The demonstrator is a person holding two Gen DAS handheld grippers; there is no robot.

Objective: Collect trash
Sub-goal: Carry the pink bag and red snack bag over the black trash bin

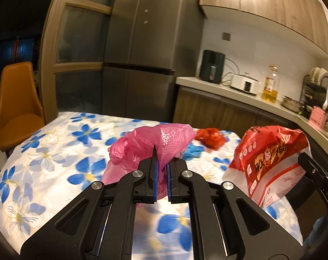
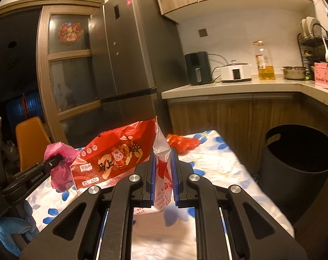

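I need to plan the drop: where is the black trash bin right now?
In the right wrist view the black trash bin stands on the floor at the right, beside the flowered table and below the counter.

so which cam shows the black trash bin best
The right wrist view: the black bin stands beside the table with its open mouth and handle slot visible. The left wrist view catches only a dark sliver of it at the right edge.

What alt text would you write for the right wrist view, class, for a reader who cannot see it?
The right gripper is shut on a red printed bag above a floral table. The left gripper at left pinches a pink bag. A dark bin stands right of the table; crumpled red trash lies at its far end.
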